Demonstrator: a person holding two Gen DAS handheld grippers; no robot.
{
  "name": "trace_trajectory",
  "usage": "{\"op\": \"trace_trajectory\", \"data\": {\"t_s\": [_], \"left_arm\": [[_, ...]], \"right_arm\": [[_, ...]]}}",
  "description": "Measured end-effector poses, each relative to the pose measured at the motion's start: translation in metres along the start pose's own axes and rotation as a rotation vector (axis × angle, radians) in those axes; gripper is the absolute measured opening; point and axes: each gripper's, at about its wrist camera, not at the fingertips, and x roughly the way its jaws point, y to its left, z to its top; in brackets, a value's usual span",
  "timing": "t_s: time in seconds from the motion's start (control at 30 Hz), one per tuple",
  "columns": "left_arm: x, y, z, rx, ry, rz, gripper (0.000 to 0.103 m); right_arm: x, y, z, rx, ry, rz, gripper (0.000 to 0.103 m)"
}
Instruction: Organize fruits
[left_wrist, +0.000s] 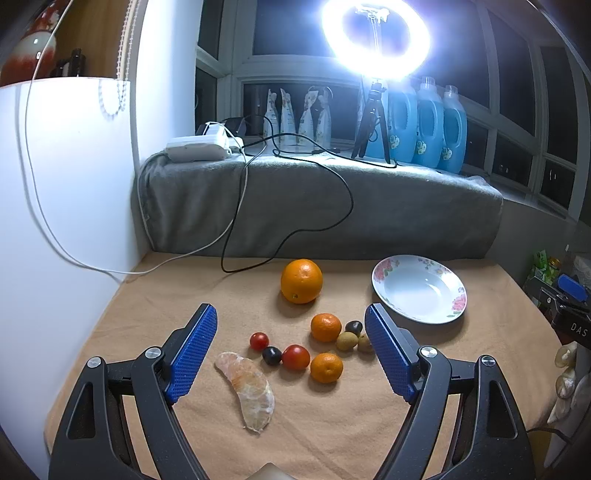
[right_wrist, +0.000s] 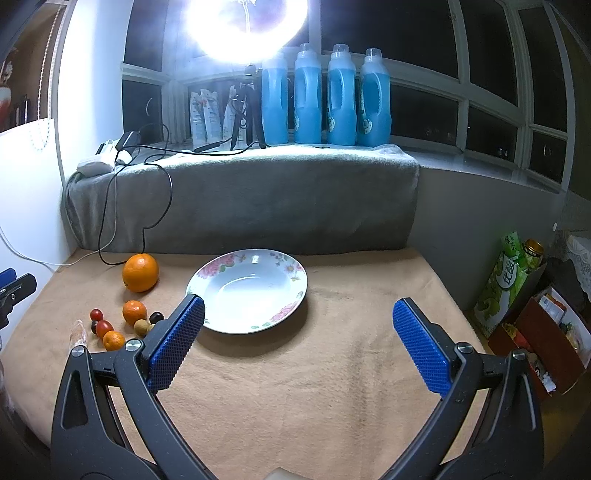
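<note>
Fruit lies loose on a tan cloth (left_wrist: 332, 424): a big orange (left_wrist: 301, 281), two mandarins (left_wrist: 325, 326) (left_wrist: 326, 367), two cherry tomatoes (left_wrist: 259, 340) (left_wrist: 296, 357), dark grapes (left_wrist: 272, 355), small brown-green fruits (left_wrist: 347, 340) and a peeled pomelo segment (left_wrist: 249, 388). My left gripper (left_wrist: 291, 317) is open above this cluster, holding nothing. A floral white plate (right_wrist: 247, 290) stands empty to the right of the fruit. My right gripper (right_wrist: 299, 314) is open just in front of the plate, its left finger (right_wrist: 177, 339) over the plate's near rim. The big orange (right_wrist: 140, 272) shows at left.
A grey-covered ledge (left_wrist: 314, 199) rises behind the cloth, carrying a ring light on a tripod (left_wrist: 373, 122), blue detergent bottles (right_wrist: 325, 96), pouches and a charger. A black cable (left_wrist: 288, 236) droops onto the cloth's back edge. Boxes and cartons (right_wrist: 532, 321) crowd the right side. A white wall stands left.
</note>
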Motion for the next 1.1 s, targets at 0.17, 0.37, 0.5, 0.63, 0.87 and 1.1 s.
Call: {"op": "trace_trajectory", "data": {"t_s": [0.17,0.37,0.5,0.63,0.87,1.1], "left_arm": [[0.0008,-0.0009,-0.0011,0.001,-0.001,0.000,0.082],[0.0008,-0.0003,-0.0011,0.000,-0.001,0.001,0.082],[0.0012,-0.0005,-0.0012,0.003,-0.001,0.000,0.082],[0.0009,-0.0006,-0.0011,0.002,0.000,-0.002,0.082],[0.0014,-0.0013,-0.0015,0.003,0.000,0.000,0.082],[0.0017,-0.0010,-0.0016,0.002,0.001,0.000,0.082]], "right_arm": [[0.0013,0.0003,0.0017,0.006,0.003,-0.003,0.103],[0.0016,-0.0020,0.0015,0.011,0.003,-0.001,0.103],[0.0016,-0.0009,0.0011,0.012,0.008,-0.002,0.103],[0.0013,-0.0022,-0.0002,0.012,0.008,0.001,0.103],[0.0015,-0.0012,-0.0018,0.010,0.010,0.002,0.103],[0.0017,-0.0002,-0.0021,0.012,0.013,0.005,0.103]]}}
